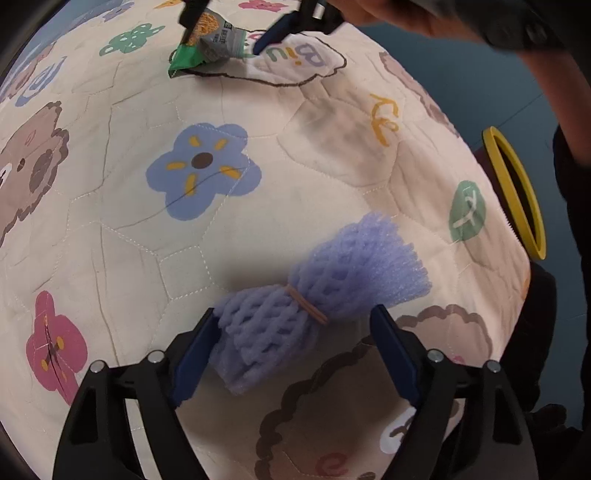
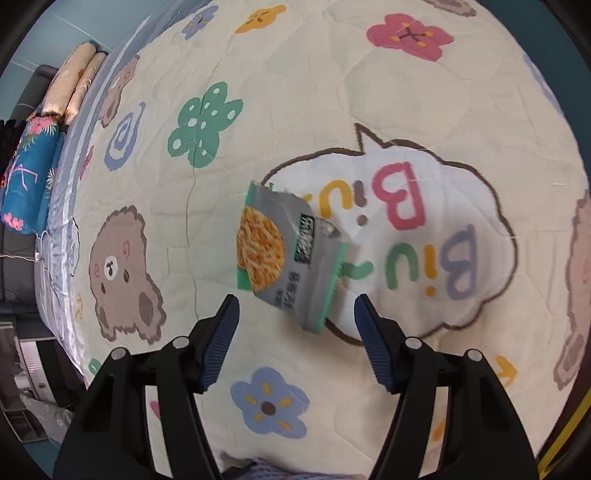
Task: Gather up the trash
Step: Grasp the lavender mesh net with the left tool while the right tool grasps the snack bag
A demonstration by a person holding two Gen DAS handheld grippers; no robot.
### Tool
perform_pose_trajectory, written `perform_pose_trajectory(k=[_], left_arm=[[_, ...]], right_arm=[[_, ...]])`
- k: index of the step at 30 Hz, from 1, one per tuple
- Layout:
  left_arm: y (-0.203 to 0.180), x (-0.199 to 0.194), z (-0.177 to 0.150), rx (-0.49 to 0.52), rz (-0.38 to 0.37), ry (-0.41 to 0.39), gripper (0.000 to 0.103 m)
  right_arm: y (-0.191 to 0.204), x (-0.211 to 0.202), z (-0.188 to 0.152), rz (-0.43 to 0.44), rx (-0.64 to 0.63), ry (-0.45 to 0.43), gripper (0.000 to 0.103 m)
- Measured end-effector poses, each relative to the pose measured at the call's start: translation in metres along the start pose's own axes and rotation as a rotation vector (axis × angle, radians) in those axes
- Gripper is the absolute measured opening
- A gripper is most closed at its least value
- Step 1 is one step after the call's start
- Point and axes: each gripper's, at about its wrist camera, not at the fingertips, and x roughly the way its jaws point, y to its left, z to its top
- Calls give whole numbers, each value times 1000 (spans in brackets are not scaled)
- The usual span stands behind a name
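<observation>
A purple foam fruit net [image 1: 321, 295], cinched by a tan rubber band, lies on the quilted cartoon bedspread [image 1: 229, 236]. My left gripper [image 1: 295, 314] points down over it, open. The net's lower end lies between the blue fingers, against the left pad and apart from the right one. Farther off, a grey and green snack packet [image 1: 210, 44] lies by the "Biu" speech bubble, with my right gripper [image 1: 221, 37] straddling it. In the right wrist view the packet [image 2: 284, 254] lies just beyond and between the open fingers of my right gripper [image 2: 295, 299], which do not touch it.
A yellow-rimmed bin [image 1: 537, 236] stands off the bed's right edge, beside a person's dark sleeve [image 1: 517, 29]. Pillows [image 2: 74, 77] and a blue floral cushion [image 2: 29, 177] are stacked at the far left end of the bed.
</observation>
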Motion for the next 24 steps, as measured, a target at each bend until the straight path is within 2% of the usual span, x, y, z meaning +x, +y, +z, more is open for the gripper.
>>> perform_pose_trajectory(k=[4, 7, 8, 9, 18, 24], left_arm=[[-5, 5, -1, 32, 49, -5, 62], [-8, 3, -2, 50, 64, -11, 47], [-9, 3, -2, 54, 72, -11, 33], [-9, 3, -3, 59, 90, -14, 26], [-8, -9, -6, 62, 98, -28, 20], [-12, -13, -6, 41, 90, -22, 19]], right_arm=[[5, 17, 13, -5, 1, 14, 55], [8, 25, 17, -18, 0, 24, 45], [9, 26, 17, -22, 2, 23, 44], [12, 27, 17, -30, -6, 21, 43], [24, 16, 7, -44, -78, -6, 29], [26, -6, -5, -22, -104, -23, 27]])
